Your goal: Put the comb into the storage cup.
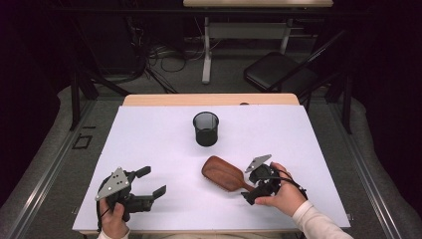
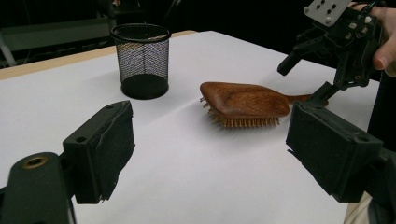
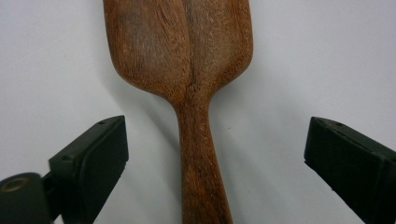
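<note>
The right gripper (image 1: 256, 185) sits at the near right of the desk (image 1: 149, 134), its jaws released and spread wide to either side of the handle of the wooden hairbrush (image 1: 225, 174). In the right gripper view the handle (image 3: 198, 163) runs up between the two black jaws with clear white desk on both sides, so neither pad touches it. The end of the handle is cut off at the bottom edge of that view, and the top of the brush head is cut off at the top edge. In the high view the handle's end is hidden under the gripper and the person's right hand (image 1: 283, 196).

The hairbrush lies bristles down on the desk, its head pointing far and left. The bristles (image 2: 245, 122) show in the left gripper view.

The left gripper (image 1: 149, 185) rests at the near left, well apart from the brush, jaws released with nothing between them.

A black mesh cup (image 1: 206, 128) stands upright farther back near the middle of the desk. What is inside it cannot be made out.
</note>
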`<act>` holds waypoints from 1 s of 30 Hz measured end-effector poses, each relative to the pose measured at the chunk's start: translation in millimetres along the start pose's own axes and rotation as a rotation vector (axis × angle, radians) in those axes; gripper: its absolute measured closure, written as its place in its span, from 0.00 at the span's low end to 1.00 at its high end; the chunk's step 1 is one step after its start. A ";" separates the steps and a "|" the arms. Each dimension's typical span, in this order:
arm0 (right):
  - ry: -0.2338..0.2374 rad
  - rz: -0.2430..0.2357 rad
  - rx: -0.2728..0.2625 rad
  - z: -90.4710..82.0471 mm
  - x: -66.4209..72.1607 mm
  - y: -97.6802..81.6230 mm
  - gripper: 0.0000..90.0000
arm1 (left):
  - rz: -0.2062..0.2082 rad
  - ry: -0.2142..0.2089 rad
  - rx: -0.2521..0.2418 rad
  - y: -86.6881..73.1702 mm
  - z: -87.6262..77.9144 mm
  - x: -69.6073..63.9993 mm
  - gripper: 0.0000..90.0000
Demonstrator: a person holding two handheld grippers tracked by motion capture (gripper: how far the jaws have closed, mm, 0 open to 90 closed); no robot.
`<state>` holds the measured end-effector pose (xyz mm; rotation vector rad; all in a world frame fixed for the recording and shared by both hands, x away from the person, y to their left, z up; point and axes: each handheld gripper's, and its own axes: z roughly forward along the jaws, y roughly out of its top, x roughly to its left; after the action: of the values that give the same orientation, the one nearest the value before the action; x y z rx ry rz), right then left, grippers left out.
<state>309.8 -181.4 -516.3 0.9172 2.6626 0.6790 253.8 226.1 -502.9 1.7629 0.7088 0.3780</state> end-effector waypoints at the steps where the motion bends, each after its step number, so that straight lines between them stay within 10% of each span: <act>1: 0.002 0.000 0.004 0.6 -0.1 0.4 0.09 | 0.001 0.000 0.001 0.0 0.1 0.0 0.17; 30: 0.038 -0.070 0.076 11.5 0.5 12.7 0.39 | 0.003 0.004 0.001 -0.2 0.5 0.0 0.17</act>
<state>320.2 -168.3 -519.9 0.8334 2.7569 0.5896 254.0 225.8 -503.3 1.7648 0.7095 0.3834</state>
